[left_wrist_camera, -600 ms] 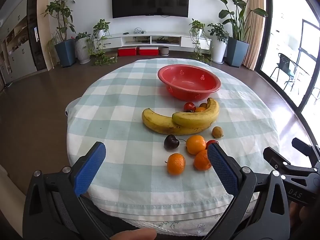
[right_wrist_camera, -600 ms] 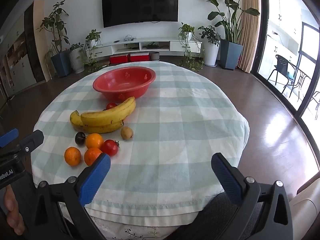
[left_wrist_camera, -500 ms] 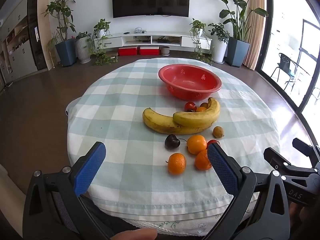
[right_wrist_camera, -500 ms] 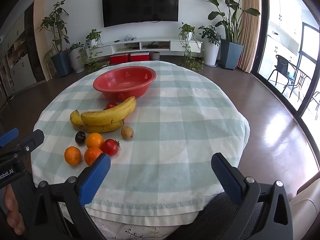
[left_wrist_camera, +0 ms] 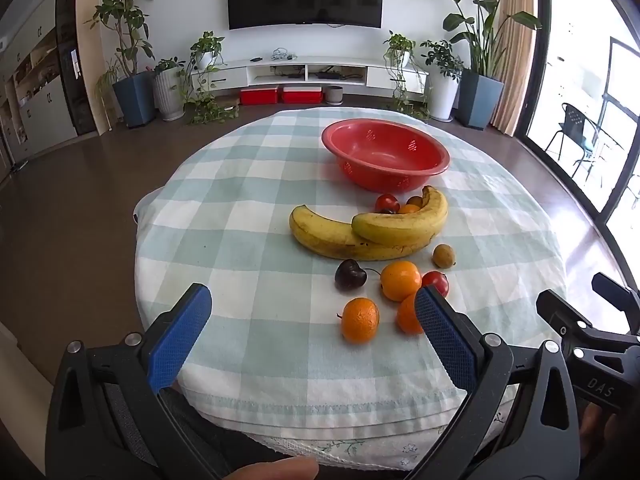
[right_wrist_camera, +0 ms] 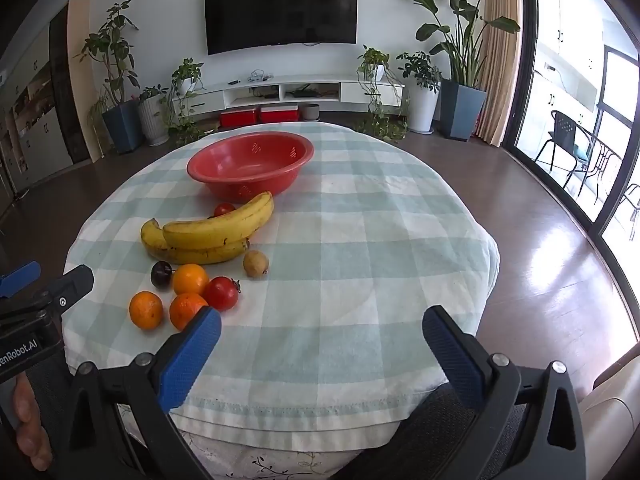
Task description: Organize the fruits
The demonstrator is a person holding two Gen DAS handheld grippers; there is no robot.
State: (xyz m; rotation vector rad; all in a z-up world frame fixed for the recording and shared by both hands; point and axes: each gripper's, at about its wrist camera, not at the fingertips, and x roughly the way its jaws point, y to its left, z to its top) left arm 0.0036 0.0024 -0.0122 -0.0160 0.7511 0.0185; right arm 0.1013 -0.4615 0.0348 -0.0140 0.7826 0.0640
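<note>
Both grippers, left (left_wrist_camera: 312,322) and right (right_wrist_camera: 320,344), wide open and empty. Fruit lies loose on the worktop (right_wrist_camera: 360,240) before the empty red bowl (right_wrist_camera: 250,166). I'd pinch the nearest orange (left_wrist_camera: 360,320) gently.

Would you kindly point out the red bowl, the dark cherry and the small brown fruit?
red bowl (left_wrist_camera: 440,157): left wrist view, right rim.
dark cherry (left_wrist_camera: 350,275): left wrist view, centre of its body.
small brown fruit (right_wrist_camera: 255,263): right wrist view, its middle.

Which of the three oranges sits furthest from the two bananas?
The round orange fruit alone at the near left of the cluster, by the table edge; the other two oranges lie closer to the bananas.
</note>
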